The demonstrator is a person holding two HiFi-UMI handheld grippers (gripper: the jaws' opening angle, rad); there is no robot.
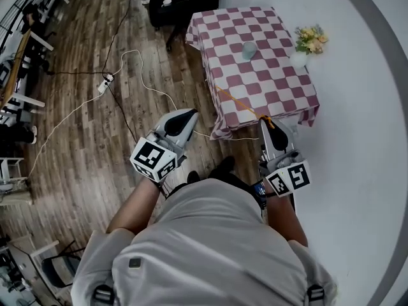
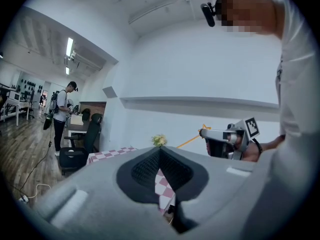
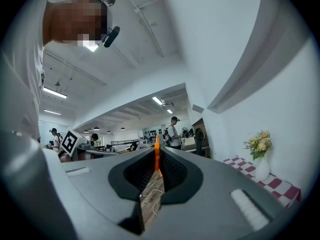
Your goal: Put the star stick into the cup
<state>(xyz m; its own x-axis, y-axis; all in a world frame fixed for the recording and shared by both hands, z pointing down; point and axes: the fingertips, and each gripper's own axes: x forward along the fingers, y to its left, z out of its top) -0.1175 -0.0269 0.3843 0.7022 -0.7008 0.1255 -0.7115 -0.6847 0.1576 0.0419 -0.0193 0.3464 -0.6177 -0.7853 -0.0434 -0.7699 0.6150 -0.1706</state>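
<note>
A thin orange star stick slants over the near corner of the pink-checked table. My right gripper is shut on its lower end. In the right gripper view the stick stands pinched between the jaws of the right gripper. A pale cup stands upright near the table's middle, well beyond the stick. My left gripper hangs left of the table over the wood floor, its jaws shut on nothing. From the left gripper view, the stick juts out of the right gripper.
A white vase of flowers stands on the table's right side. A black office chair sits behind the table. White cables and a power strip lie on the wood floor. A person stands far off by desks.
</note>
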